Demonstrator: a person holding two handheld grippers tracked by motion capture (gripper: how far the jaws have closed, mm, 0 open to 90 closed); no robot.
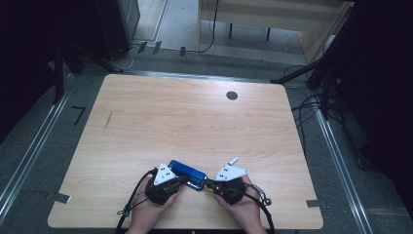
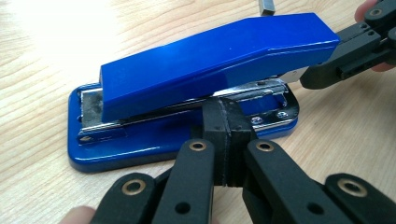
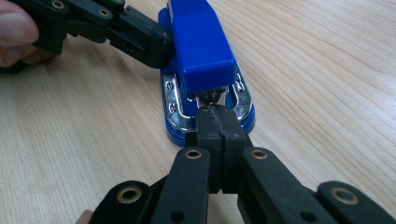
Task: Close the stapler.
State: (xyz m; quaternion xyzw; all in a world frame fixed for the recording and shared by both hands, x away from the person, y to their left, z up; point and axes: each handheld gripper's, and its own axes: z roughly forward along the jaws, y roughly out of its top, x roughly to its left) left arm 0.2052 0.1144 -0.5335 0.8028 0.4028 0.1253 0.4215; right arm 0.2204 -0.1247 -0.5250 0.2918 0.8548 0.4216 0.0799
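A blue stapler (image 1: 187,171) lies flat on the wooden table (image 1: 195,122) near its front edge, between my two grippers. My left gripper (image 1: 183,180) is shut, its tips (image 2: 226,112) pressed against the stapler's (image 2: 210,60) long side, just under the blue top arm. My right gripper (image 1: 207,184) is also shut. Its joined tips (image 3: 215,116) rest at the stapler's (image 3: 201,51) front mouth, on the chrome base plate. Nothing lies between either pair of jaws. Each gripper view shows the other gripper touching the stapler.
A small grey metal piece (image 1: 233,160) lies just beyond the right gripper. A dark round hole (image 1: 232,95) sits in the table's far right part. Cables and black stands surround the table on the floor.
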